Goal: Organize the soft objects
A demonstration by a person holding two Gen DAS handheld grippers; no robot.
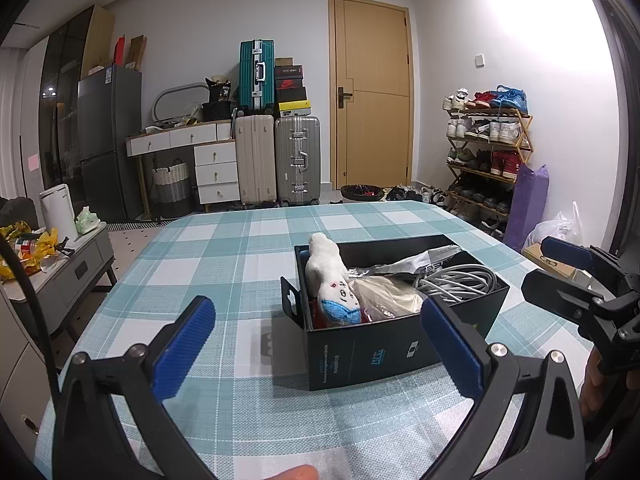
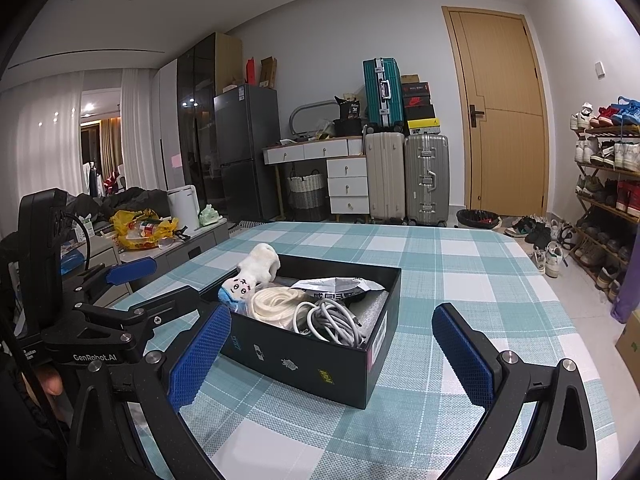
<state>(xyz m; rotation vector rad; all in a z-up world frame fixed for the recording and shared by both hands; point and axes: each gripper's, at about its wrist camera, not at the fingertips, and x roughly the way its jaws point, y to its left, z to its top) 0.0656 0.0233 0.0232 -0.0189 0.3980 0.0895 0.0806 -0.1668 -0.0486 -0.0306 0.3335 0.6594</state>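
Blue-padded and black-framed, the left gripper (image 1: 316, 344) is hovering low over the table with its fingers spread wide and nothing between them, its right fingertip overlapping the near corner of the box in the left wrist view. Just beyond it, an open black cardboard box (image 1: 360, 354) is sitting on the teal-and-white checked tablecloth (image 1: 224, 264), and a white plush doll with a blue collar and a drawn face (image 1: 330, 280) is leaning against the box's left inner wall, its body poking above the rim. Beside the doll, a cream bundle in clear plastic (image 1: 390, 294), a coil of grey cable (image 1: 456, 282) and a crumpled silver-grey foil pouch (image 1: 424, 262) are filling the rest of the box. The right gripper (image 2: 332, 352) is likewise holding nothing, its blue pads gaping wide on either side of the box's near wall as seen from the right wrist camera; it is also showing at the right edge of the left wrist view, off the box's right side. Farther back, two upright suitcases (image 1: 278, 160), a wooden door (image 1: 372, 92) and a loaded shoe rack (image 1: 486, 148) are lining the room's far wall.
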